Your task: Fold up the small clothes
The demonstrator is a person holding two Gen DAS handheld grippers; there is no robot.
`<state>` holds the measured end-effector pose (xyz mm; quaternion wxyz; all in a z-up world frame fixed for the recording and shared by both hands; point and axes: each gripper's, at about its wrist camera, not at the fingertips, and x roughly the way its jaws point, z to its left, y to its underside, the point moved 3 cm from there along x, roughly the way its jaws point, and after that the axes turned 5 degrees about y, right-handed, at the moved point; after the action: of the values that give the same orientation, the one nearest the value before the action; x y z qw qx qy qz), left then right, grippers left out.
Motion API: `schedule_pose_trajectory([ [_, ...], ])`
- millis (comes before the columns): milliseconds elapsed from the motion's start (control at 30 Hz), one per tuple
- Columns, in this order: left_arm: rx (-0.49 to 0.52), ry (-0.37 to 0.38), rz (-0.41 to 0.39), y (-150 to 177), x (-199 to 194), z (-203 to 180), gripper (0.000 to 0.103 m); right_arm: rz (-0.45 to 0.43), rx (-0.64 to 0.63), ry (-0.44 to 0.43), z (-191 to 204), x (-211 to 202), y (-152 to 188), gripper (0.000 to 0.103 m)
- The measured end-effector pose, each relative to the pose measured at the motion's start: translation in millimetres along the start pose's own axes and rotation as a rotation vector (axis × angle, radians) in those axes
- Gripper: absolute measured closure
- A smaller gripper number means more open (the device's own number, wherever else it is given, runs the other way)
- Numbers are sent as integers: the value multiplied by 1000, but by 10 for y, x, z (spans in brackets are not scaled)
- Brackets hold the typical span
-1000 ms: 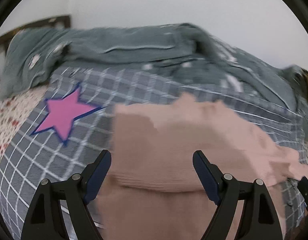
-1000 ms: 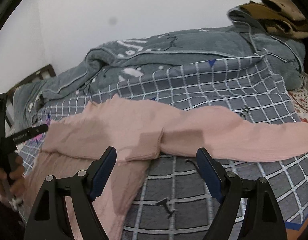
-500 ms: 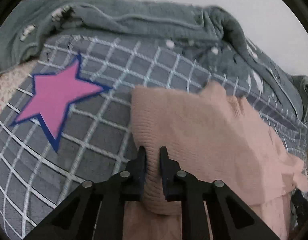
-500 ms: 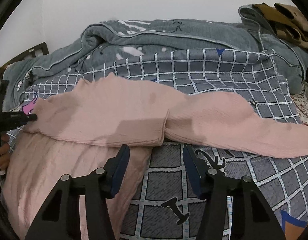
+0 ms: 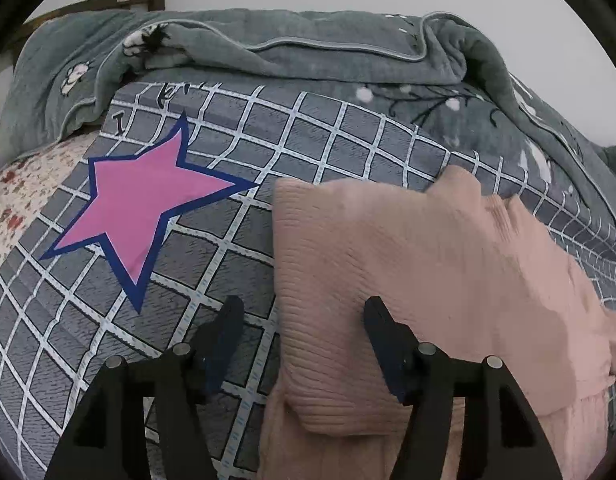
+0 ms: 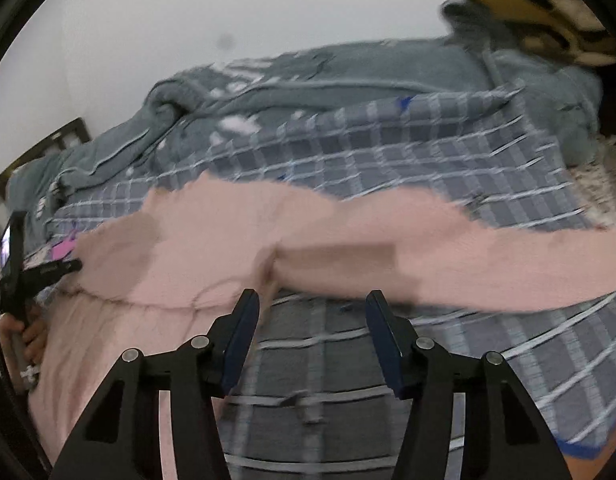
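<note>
Letting go of the fold, my left tool (image 5: 300, 316) is spreading its jaws around the left edge of the pink knitted garment (image 5: 407, 264); the ribbed cloth lies between the fingers but neither pad presses on it, so nothing is held. The garment sits in the lower right of the left wrist view, its upper part doubled over onto the lower part, all of it on the grey checked blanket (image 5: 268, 128) of the bed, just right of the pink star (image 5: 144, 200) printed there. In the right wrist view, which is smeared by motion, my right tool (image 6: 311, 312) stands about half open over the blanket at the bottom centre of the frame, empty, with the garment's lower edge just beyond its tips and a long sleeve (image 6: 487, 256) trailing to the right edge of the frame. The risk I see is the soft knit catching on a fingertip as my left tool pulls away, dragging the fresh fold open. The trailing sleeve could also bunch if I pinch it off-centre, and the lumpy bedding beneath may let the layers slide out of line.
</note>
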<state>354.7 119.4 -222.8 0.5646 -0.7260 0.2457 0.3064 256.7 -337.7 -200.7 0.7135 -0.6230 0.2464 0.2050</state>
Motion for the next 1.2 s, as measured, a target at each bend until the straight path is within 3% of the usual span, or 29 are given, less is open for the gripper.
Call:
schedule_pose_trajectory([
  [433, 41, 7, -3, 59, -35, -56, 30, -13, 166, 232, -1340, -181, -26, 46],
  [700, 41, 6, 0, 64, -37, -61, 29, 97, 271, 247, -1852, 40, 181, 46],
  [933, 42, 5, 1, 60, -26, -60, 28, 88, 340, 198, -2044, 62, 232, 46],
  [1200, 54, -7, 8, 57, 1, -89, 26, 101, 383, 204, -2130, 162, 170, 46],
])
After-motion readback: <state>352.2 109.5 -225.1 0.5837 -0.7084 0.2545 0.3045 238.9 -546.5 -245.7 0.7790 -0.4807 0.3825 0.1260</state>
